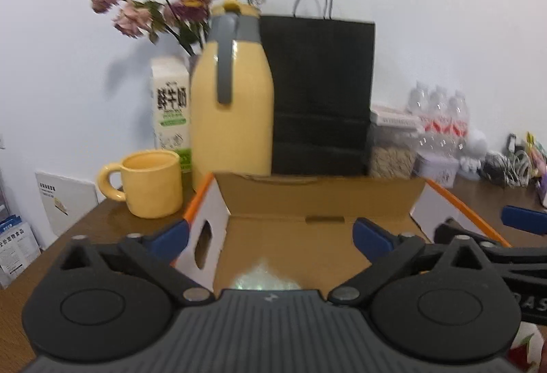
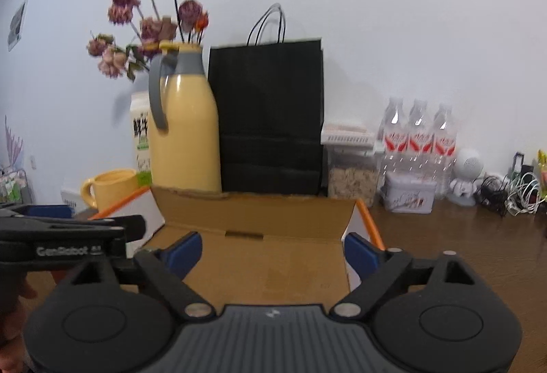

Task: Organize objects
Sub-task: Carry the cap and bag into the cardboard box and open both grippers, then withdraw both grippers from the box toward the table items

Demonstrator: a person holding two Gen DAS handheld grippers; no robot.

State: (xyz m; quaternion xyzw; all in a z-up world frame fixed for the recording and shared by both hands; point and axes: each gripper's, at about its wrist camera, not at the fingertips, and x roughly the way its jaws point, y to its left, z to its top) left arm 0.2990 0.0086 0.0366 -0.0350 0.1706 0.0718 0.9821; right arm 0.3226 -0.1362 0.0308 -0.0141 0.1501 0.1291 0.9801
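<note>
Both grippers sit low over an open cardboard box (image 1: 307, 236) on the brown table (image 1: 102, 229). On the left gripper (image 1: 270, 238) the blue fingers (image 1: 172, 236) stand wide apart, and nothing is held between them. One finger is outside the box's left wall and the other is over the box floor. The right gripper (image 2: 271, 251) is spread wide too and holds nothing. Both its fingers hang over the box.

The box has white sides with orange edges, and its flaps stand up. Something pale and shiny (image 1: 265, 277) lies on the box floor right by the left gripper, but it is too blurry to name.

Behind the box stand a yellow jug (image 1: 232, 92) with a grey handle, a black paper bag (image 1: 318, 92) and a milk carton (image 1: 171, 106). A yellow mug (image 1: 150, 183) sits to the left of the box. Off to the right are a jar of oats (image 2: 352, 174), a small tin (image 2: 408, 195) and three water bottles (image 2: 418, 137).

The next job is probably to fetch one more thing for the box. The mug looks closest to the left gripper. It would be best to lift clear of the box wall first, so the flap does not get bumped. Then grab the mug by its round body and keep it level.
</note>
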